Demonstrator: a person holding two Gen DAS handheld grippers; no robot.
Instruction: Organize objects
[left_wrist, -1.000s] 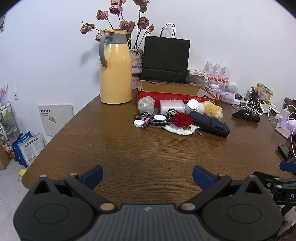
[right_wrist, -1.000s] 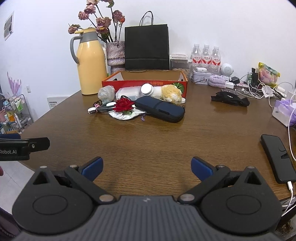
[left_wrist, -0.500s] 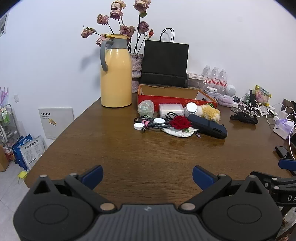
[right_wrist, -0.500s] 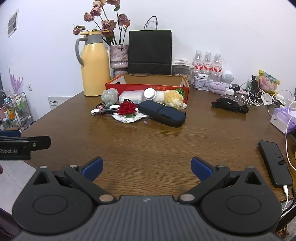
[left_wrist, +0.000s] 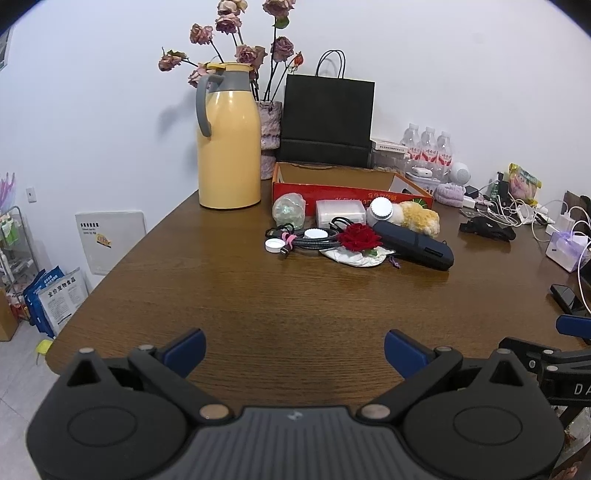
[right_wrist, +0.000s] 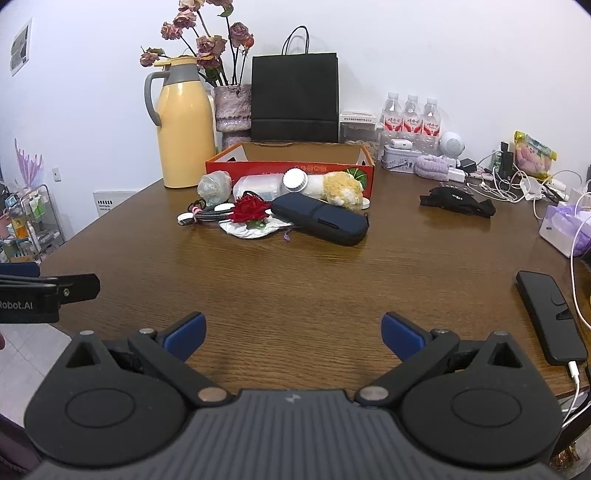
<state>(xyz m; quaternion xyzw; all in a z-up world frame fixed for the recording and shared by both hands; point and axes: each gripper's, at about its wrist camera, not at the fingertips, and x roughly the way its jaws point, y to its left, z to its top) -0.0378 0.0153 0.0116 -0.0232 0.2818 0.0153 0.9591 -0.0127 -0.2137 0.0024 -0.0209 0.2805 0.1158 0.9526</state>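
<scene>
A cluster of loose objects lies mid-table in front of an open red cardboard box (left_wrist: 351, 190) (right_wrist: 291, 168): a red fabric rose (left_wrist: 359, 236) (right_wrist: 251, 208) on a white cloth, a navy zip case (left_wrist: 415, 245) (right_wrist: 321, 218), a braided cable bundle (left_wrist: 306, 242) (right_wrist: 207, 216), a white-capped jar (left_wrist: 382, 210) (right_wrist: 295, 181), a yellow plush (left_wrist: 421, 218) (right_wrist: 341, 186), a clear plastic box (left_wrist: 338, 212) and a crumpled clear bag (left_wrist: 290, 208). My left gripper (left_wrist: 294, 352) and right gripper (right_wrist: 293, 334) are both open and empty, low over the near table edge, well short of the cluster.
A yellow thermos jug (left_wrist: 229, 147) (right_wrist: 184, 125), a vase of dried roses (right_wrist: 232, 107) and a black paper bag (left_wrist: 327, 118) stand at the back. Water bottles (right_wrist: 410, 114), chargers and cables fill the right side. A black phone (right_wrist: 550, 319) lies near the right edge.
Both grippers have tilted and pulled back slightly, so the object cluster sits a little lower and farther in both views. Nothing on the table has moved.
</scene>
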